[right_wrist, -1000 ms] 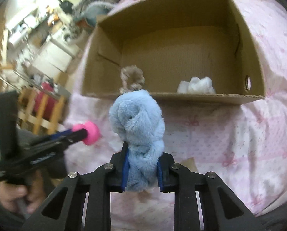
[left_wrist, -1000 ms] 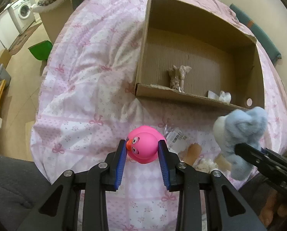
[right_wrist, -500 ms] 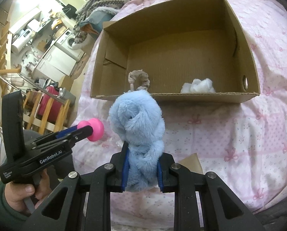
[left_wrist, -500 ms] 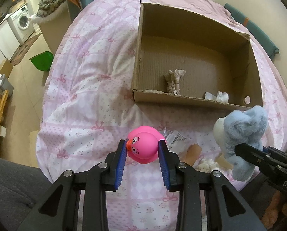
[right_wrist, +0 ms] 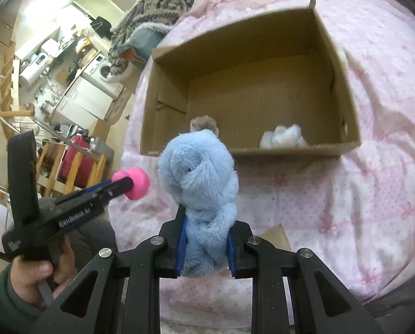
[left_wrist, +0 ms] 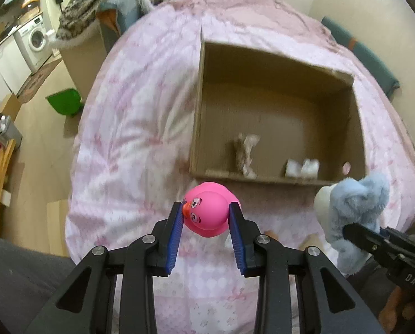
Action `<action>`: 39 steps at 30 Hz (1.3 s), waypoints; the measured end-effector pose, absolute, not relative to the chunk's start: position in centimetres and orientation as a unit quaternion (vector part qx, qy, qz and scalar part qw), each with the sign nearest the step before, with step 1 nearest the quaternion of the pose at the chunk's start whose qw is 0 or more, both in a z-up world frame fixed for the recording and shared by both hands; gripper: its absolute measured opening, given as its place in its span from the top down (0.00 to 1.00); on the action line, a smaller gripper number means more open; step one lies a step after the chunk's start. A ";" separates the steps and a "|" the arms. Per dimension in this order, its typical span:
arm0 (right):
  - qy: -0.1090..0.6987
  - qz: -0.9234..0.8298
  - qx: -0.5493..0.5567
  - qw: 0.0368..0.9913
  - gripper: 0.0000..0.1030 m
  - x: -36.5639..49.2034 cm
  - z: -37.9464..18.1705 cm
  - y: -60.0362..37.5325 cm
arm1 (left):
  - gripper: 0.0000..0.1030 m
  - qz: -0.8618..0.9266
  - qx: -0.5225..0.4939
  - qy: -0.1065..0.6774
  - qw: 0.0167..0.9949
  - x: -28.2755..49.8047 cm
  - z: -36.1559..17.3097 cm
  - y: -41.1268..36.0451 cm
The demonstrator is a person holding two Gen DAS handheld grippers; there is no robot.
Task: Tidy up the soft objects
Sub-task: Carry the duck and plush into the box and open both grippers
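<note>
We see the pink rubber duck (left_wrist: 206, 209) clamped between the blue pads of the left gripper (left_wrist: 206, 213), its jaws only partly apart and pressed against the duck's sides, holding it in the air above the pink bedspread (left_wrist: 129, 139) just short of the cardboard box (left_wrist: 277, 55). The left gripper tilts steeply downward toward the box's near wall. In the right wrist view we see the person's hand (right_wrist: 37, 275) wrapped around this gripper's handle, a dark green sleeve at the wrist.

The fluffy blue plush toy (right_wrist: 200, 183) stands upright in the right gripper (right_wrist: 204, 246), whose narrow jaws squeeze its lower part; it too hangs above the bedspread before the box, to the right of the duck.

Inside the box, by the near wall, we find a small beige plush (left_wrist: 246, 153) and a white soft item (right_wrist: 284, 136).
</note>
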State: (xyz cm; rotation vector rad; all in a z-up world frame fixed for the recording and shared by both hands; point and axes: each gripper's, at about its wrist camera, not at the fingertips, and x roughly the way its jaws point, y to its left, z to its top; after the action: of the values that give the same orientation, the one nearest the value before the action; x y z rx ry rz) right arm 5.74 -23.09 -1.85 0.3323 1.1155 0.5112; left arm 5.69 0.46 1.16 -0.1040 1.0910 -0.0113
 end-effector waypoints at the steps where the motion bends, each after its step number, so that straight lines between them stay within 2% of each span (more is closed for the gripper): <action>1: 0.514 0.239 0.157 0.809 0.76 5.8 -1.3 -23.3 | 0.71 -0.007 -0.049 0.515 0.856 6.0 1.6 0.4; 9: 0.450 0.235 0.163 0.846 0.76 7.6 3.1 -24.8 | 0.71 -0.021 -0.038 0.474 0.879 9.3 5.3 -0.1; 14: 0.434 0.227 0.156 0.858 0.76 10.2 4.3 -25.2 | 0.71 -0.029 -0.038 0.467 0.883 11.9 5.8 -0.4; 18: 0.430 0.210 0.159 0.863 0.75 12.2 3.7 -26.0 | 0.71 -0.032 -0.036 0.465 0.884 13.9 5.0 -0.7; 27: 0.460 0.163 0.211 0.847 0.75 15.1 -1.5 -28.7 | 0.71 -0.045 -0.065 0.489 0.869 15.6 0.5 0.2; 39: 0.479 0.171 0.167 0.844 0.75 16.0 -2.6 -26.5 | 0.71 -0.064 -0.023 0.535 0.842 16.7 -3.4 -2.8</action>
State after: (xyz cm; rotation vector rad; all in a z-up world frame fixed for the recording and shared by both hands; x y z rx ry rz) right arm 15.99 -26.50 -2.57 0.3534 1.0116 0.3613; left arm 16.65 -2.83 -3.37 -0.0476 1.1312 -0.1362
